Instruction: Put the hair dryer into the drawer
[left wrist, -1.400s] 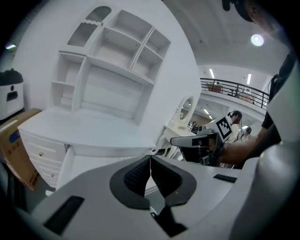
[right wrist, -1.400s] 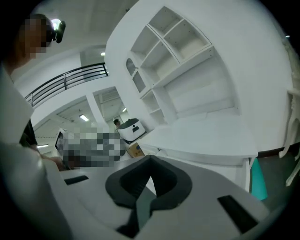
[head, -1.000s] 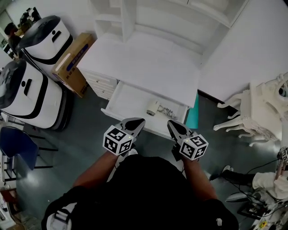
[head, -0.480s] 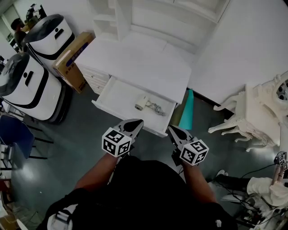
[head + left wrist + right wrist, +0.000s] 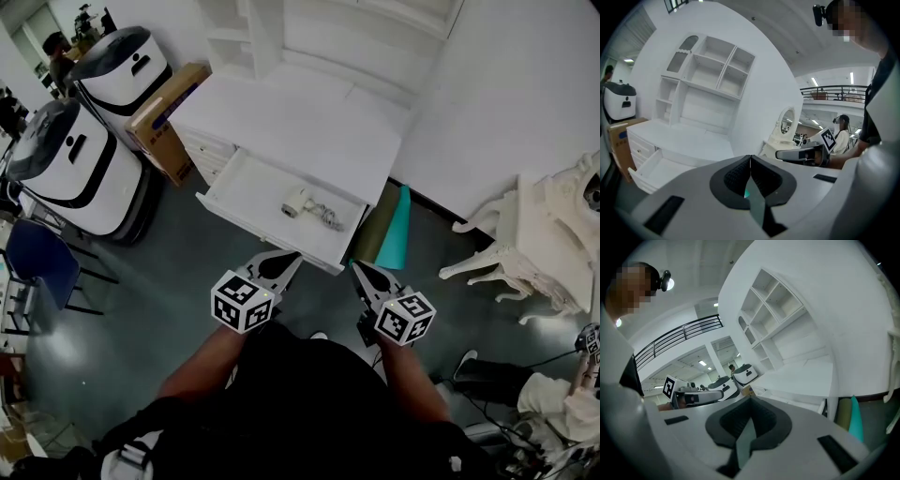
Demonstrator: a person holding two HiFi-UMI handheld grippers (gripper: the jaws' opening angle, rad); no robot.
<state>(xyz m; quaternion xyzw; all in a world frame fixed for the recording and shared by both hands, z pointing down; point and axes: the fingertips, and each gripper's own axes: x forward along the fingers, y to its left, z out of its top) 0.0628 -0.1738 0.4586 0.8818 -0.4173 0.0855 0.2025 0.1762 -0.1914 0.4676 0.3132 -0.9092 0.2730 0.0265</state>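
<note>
hair dryer (image 5: 296, 203) | lies with its cord (image 5: 328, 218) inside the open drawer (image 5: 246, 184), so placing looks done | left gripper (image 5: 286, 262), right gripper (image 5: 360, 273): jaws closed, empty, both near the drawer's front, likely because nothing needs carrying.

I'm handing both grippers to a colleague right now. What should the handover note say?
Left gripper: jaws shut, nothing between them.
Right gripper: jaws shut, empty.
Both are held in front of the person, short of the drawer and touching nothing.
Dryer: lies inside the open drawer with its cord beside it.
Done: the dryer is in the drawer.
Left: probably nothing for the task itself. The drawer stands pulled out from the desk, so push it shut if that is wanted.
</note>
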